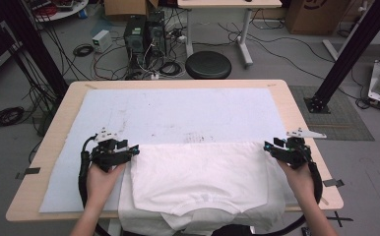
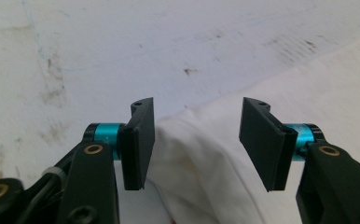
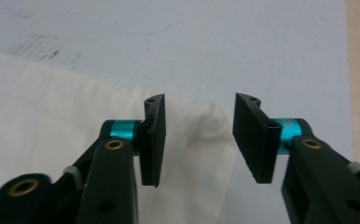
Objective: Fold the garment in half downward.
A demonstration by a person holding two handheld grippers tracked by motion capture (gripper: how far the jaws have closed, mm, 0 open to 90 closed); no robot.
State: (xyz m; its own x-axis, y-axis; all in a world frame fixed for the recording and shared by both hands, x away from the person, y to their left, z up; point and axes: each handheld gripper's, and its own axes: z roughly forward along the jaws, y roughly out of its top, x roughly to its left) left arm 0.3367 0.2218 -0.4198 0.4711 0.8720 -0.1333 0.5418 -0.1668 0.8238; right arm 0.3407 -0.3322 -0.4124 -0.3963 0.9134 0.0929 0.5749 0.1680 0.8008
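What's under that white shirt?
The shirt lies on a pale, stained sheet that covers the wooden table. Its near part hangs over the table's front edge. Whatever lies directly beneath the cloth is covered.

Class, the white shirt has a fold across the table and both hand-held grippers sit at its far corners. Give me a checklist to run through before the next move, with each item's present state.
1. Left hand-held gripper let go of the shirt: ok, jaws stand open, cloth between them but not pinched.
2. Right hand-held gripper let go: ok, jaws open over the corner.
3. Far fold edge straight: ok, runs level between the grippers.
4. Shirt fully on the table: not ok, collar end hangs over the near edge.
5. Cloth smooth: ok, no big wrinkles in the high view.
6. Layers underneath aligned: cannot tell.
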